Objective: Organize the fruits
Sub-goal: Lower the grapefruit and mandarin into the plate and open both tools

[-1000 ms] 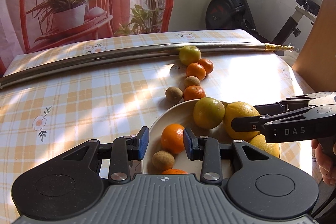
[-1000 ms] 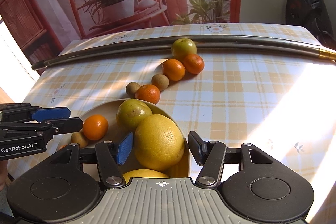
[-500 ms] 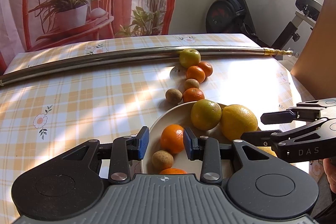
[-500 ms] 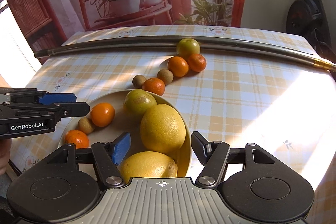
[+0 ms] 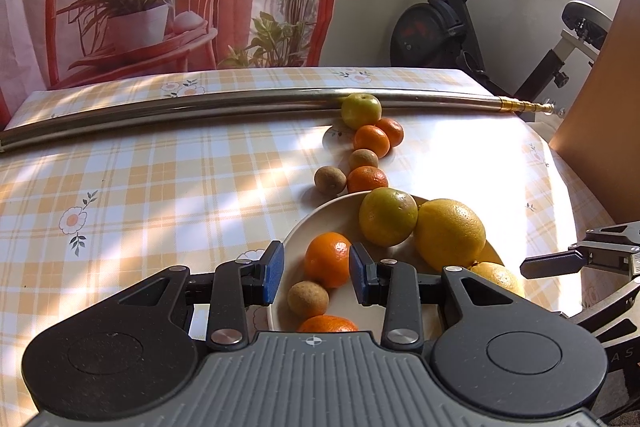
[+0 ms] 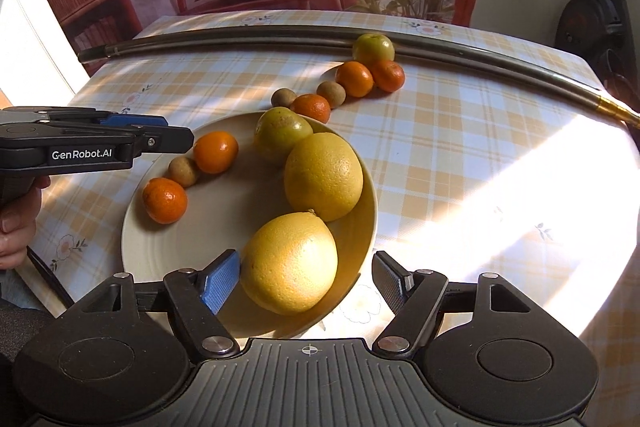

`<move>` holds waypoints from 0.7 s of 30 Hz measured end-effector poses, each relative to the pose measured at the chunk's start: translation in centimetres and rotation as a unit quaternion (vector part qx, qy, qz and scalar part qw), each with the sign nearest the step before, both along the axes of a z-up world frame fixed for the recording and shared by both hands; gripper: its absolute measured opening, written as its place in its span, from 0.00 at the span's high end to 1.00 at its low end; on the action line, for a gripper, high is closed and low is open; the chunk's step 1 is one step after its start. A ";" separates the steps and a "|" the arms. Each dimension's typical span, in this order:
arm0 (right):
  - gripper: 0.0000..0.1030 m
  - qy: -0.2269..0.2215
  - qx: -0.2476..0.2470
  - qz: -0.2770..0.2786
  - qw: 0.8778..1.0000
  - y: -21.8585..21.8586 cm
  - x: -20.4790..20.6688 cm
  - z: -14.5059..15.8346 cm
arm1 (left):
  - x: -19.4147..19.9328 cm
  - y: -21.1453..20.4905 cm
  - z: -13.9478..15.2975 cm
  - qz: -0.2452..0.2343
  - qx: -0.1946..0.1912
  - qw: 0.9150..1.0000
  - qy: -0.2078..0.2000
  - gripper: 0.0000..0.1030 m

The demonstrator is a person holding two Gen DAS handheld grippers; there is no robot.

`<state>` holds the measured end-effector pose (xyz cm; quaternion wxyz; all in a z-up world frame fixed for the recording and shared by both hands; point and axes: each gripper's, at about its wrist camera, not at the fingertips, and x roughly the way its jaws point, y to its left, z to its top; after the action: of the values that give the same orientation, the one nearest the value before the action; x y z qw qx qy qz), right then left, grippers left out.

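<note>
Left gripper (image 5: 316,273) apart, straddling orange (image 5: 329,259) in plate (image 6: 168,259). Right gripper (image 6: 306,277) apart, near grapefruit (image 6: 289,263) between fingers. More fruit on bench (image 6: 460,163) beyond plate.

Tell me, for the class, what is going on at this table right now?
A person holds a gripper in each hand over a plate of fruit. The left gripper is open around a small orange on the plate, not yet closed on it. The right gripper is open, framing a large yellow citrus near the plate's rim. Six more fruits trail across the checked tablecloth toward a metal pole, with a green apple against it.
</note>
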<state>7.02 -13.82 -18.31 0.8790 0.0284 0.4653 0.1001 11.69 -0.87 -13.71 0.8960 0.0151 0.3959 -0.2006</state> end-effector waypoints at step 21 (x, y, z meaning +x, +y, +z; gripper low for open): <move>0.37 0.023 -0.006 -0.015 1.000 -0.2 0.9 -1.5 | -0.2 0.2 -0.1 0.001 -0.001 1.000 0.000 0.63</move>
<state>7.90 -14.00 -19.77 0.8697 0.0322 0.4854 0.0837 11.50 -0.72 -13.76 0.8962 0.0134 0.3957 -0.2000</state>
